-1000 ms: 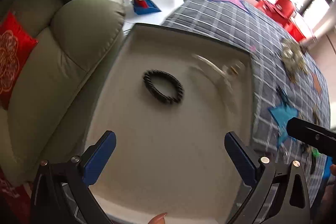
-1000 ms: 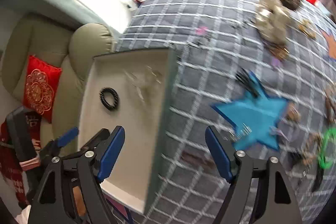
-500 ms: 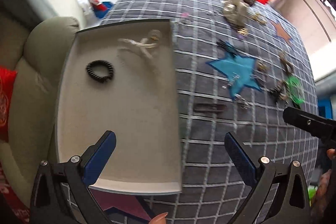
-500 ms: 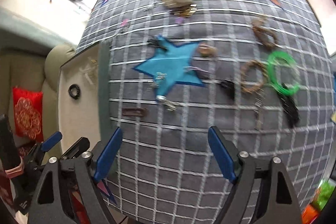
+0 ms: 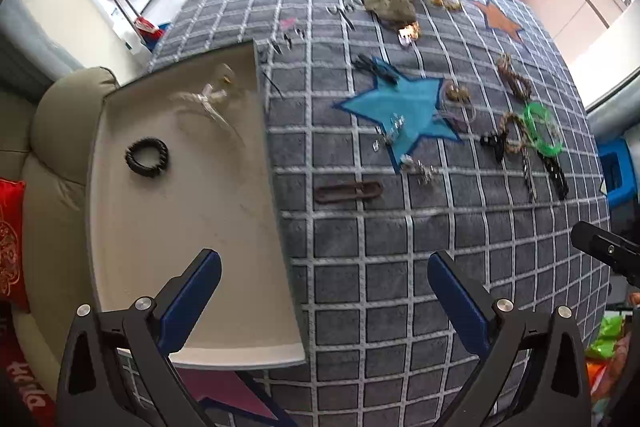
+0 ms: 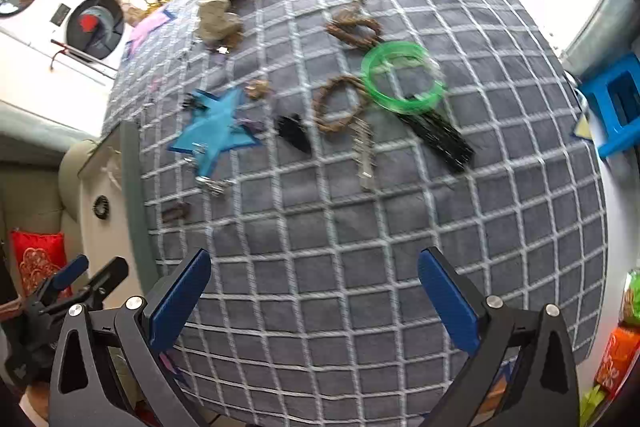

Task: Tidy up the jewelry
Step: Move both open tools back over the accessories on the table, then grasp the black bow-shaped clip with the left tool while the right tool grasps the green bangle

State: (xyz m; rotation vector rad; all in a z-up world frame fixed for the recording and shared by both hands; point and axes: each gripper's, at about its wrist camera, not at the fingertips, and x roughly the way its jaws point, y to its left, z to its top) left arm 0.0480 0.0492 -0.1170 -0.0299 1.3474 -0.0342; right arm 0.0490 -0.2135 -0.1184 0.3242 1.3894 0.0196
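Both grippers moved away from the tray and toward the grid cloth. A second ago the left gripper hung over the tray with the black bracelet ahead of it; now it stood across the tray's right wall, one finger over the tray and one over the cloth. The right gripper went further along the cloth (the tray slid to the left border of its view), and the green bangle came near the middle. Its jaws were opening wider, with nothing between them.
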